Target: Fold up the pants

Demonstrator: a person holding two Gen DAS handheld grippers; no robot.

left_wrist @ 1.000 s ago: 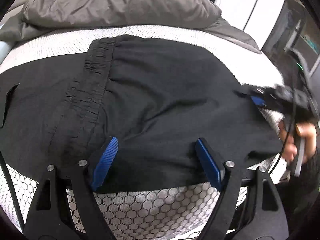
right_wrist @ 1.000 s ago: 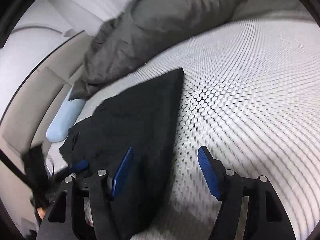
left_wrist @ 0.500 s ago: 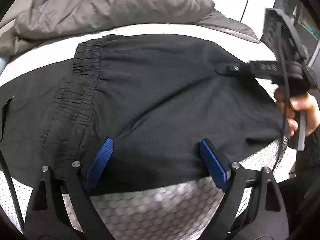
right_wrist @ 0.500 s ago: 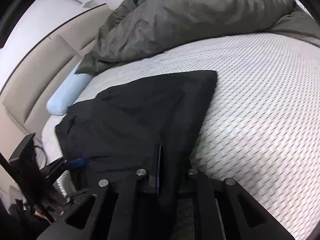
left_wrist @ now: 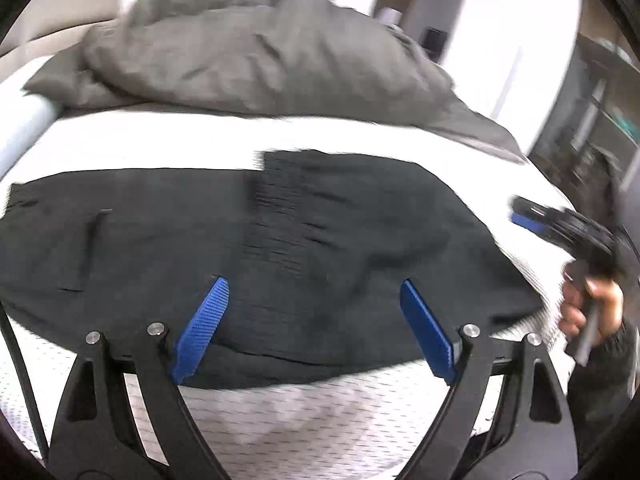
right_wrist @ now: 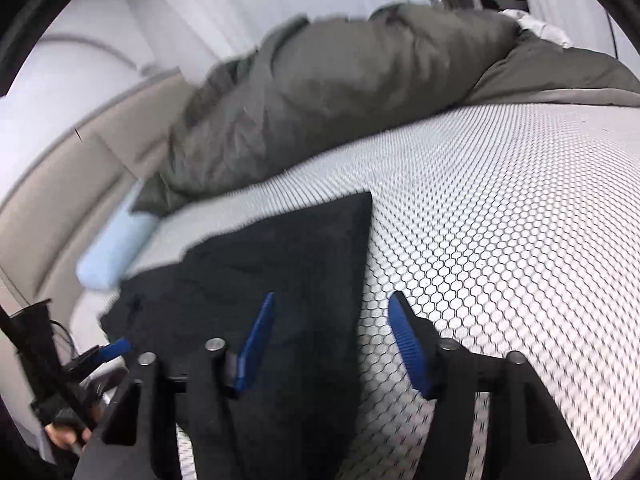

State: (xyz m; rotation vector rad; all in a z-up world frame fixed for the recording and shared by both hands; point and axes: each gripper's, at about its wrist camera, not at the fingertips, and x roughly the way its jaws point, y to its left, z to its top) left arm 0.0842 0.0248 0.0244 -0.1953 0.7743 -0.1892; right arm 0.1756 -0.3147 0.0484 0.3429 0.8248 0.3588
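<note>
Pants (left_wrist: 280, 248) of matte black woven fabric lie flat on the mattress (left_wrist: 280, 424), folded into a broad, roughly rectangular slab. A gathered elastic waistband (left_wrist: 280, 216) crosses the middle as a band of fine parallel ribs, and a narrow slit pocket (left_wrist: 86, 252) shows on the left part. In the right wrist view the garment ends in a sharp pointed corner (right_wrist: 360, 204).

Mattress cover: white knitted mesh with a raised hexagonal honeycomb pattern. A crumpled grey-green duvet (left_wrist: 272, 48) is heaped along the far edge, beside a pale blue cylindrical bolster (right_wrist: 116, 248) and a beige padded headboard (right_wrist: 52, 204).

Left gripper (left_wrist: 316, 328): black struts, blue ribbed pads, jaws spread wide above the near edge of the pants, nothing clamped between them.

Right gripper (right_wrist: 332, 344): jaws have just been opening and now stand apart over the right border of the pants, one pad above black fabric, the other above bare mesh; no cloth is pinched. A hand (left_wrist: 588, 308) holds its handle at the right edge of the left wrist view.
</note>
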